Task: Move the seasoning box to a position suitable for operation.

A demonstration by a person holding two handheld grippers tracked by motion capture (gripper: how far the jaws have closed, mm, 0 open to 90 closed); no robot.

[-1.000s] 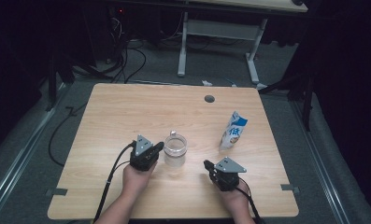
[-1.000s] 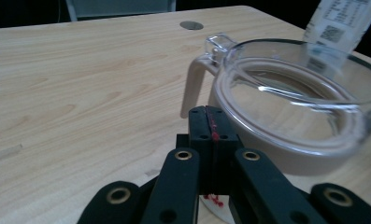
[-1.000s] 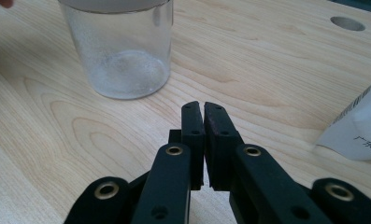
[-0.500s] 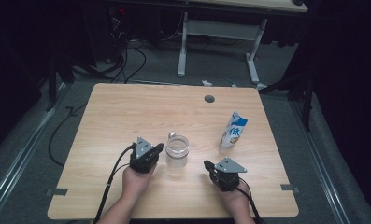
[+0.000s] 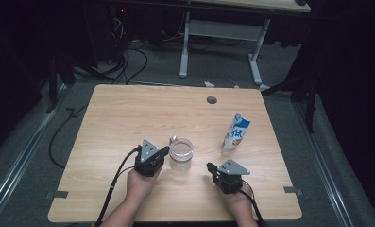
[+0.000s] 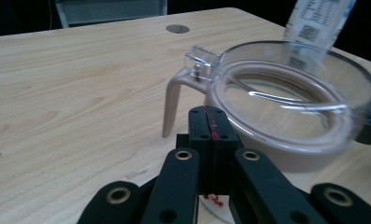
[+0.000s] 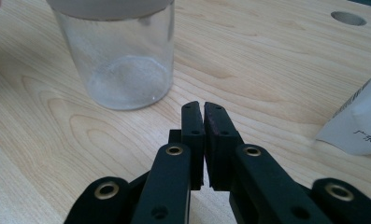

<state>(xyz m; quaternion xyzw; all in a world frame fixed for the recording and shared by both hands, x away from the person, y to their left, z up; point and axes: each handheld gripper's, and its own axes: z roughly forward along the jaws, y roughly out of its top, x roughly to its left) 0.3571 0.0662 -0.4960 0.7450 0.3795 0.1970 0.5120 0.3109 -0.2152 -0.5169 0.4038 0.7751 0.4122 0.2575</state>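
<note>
Glass jar stands upright on the surface, just beside the clenched left hand-held gripper and ahead-left of the clenched, empty right hand-held gripper. Release jaws before approaching. Jar: clear, empty, with a hinged lid and beige clasp.

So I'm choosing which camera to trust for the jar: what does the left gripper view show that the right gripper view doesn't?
Left gripper view alone: the jar's open rim from above, with its clear latch and beige clasp arm, and a code printed on the carton.
Right gripper view alone: the jar's clear glass wall and base, plus the carton's lower corner standing on the table.
Shared: the jar, the carton, the wooden table with its round hole, and each camera's own tool shut, holding nothing.
</note>
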